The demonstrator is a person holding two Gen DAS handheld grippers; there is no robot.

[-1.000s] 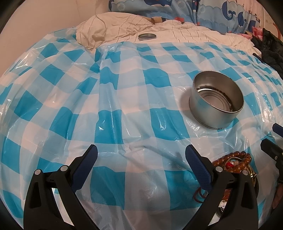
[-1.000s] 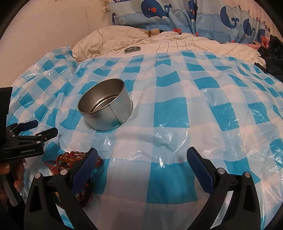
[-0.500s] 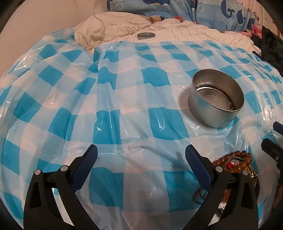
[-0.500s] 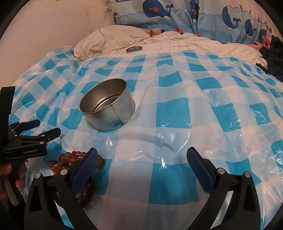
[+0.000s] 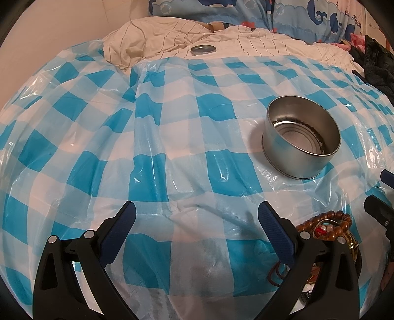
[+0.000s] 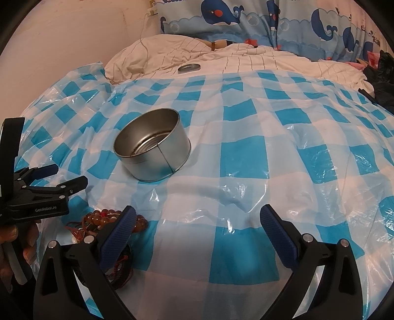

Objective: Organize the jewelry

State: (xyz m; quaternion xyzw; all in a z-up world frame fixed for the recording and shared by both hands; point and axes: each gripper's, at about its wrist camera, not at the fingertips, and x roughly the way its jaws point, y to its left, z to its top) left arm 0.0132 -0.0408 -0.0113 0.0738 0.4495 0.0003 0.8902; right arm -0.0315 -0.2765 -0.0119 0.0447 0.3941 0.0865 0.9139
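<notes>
Both tools are seen with their blue-padded fingers spread wide and nothing held between them. Left tool (image 5: 197,216) is held low over a blue-and-white checked plastic sheet (image 5: 172,128) that is spread across a bed. Right tool (image 6: 197,219) is held over the same sheet, further to the right. A pile of jewelry (image 5: 327,226), made up of brown bead bracelets, red cord and a few pale beads, is seen lying on the sheet just beside the left tool's right finger, partly hidden behind it. In the right wrist view the same pile (image 6: 103,219) is found at the right tool's left finger, which covers part of it; whether it is touched cannot be told. A round metal tin (image 5: 301,140) is set upright on the sheet beyond the jewelry, open at the top, with no jewelry seen inside. Its flat lid (image 5: 203,49) is laid well apart, on the wrinkled cream bedding (image 5: 270,46) at the far edge of the sheet. A whale-print pillow (image 6: 246,19) is seen behind that.
</notes>
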